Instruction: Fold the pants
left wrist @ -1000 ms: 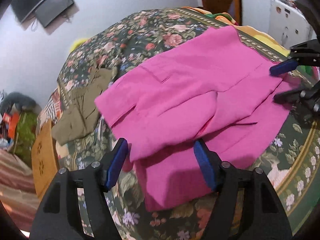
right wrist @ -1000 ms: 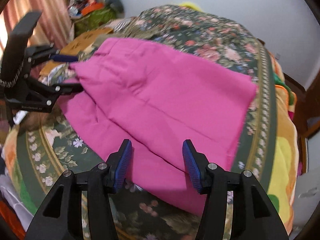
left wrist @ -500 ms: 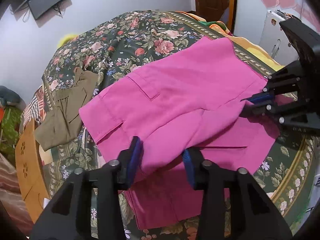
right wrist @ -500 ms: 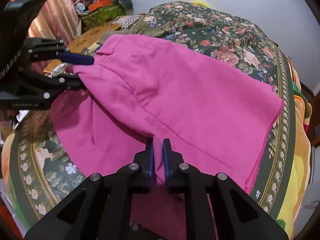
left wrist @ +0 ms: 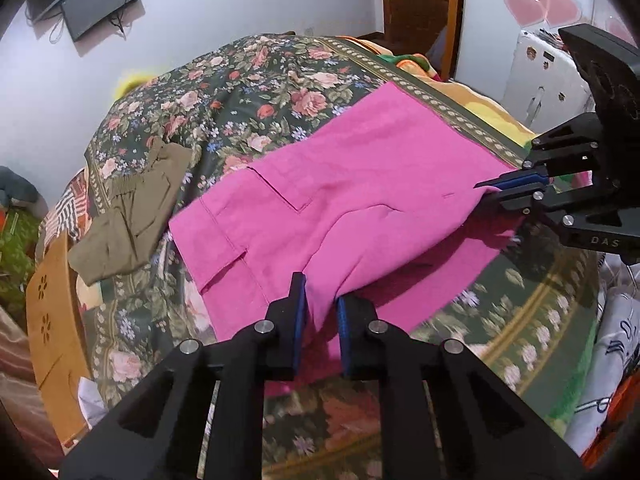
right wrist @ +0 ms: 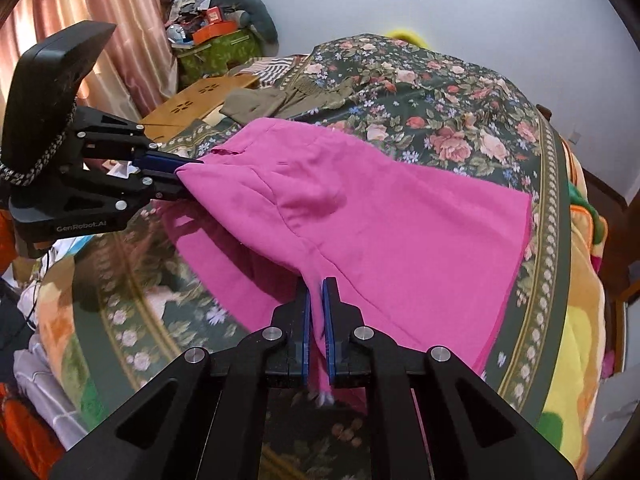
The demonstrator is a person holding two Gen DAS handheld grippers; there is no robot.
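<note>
Olive garment [left wrist: 128, 216]: crumpled at the left of the bed in the left wrist view, apart from the pink cloth, beside a wooden board [left wrist: 52, 320] with flower cut-outs.
Bed cover [left wrist: 240, 100]: dark green with roses and a patterned border, spread over the whole bed.
Pink pants [left wrist: 340, 200]: lying across the middle of the bed, waistband end toward the left, a pocket seam showing on top; the near layer is raised off the layer beneath it along the near edge.
Left tongs [left wrist: 320, 312]: blue pads drawn in on a bunch of the pants' near edge at the waistband end, pink cloth filling the gap between them; in the right wrist view they [right wrist: 188, 174] come in from the left, pinched on that corner, which is held up above the cover.
Right tongs [right wrist: 316, 316]: pads nearly together with a thin fold of the pink cloth clamped between them, a strip hanging below; in the left wrist view they [left wrist: 492, 188] reach in from the right, closed on the pants' far-right edge.
Far right: a white cabinet [left wrist: 544, 76] under pink heart stickers [left wrist: 540, 4] on the wall.
</note>
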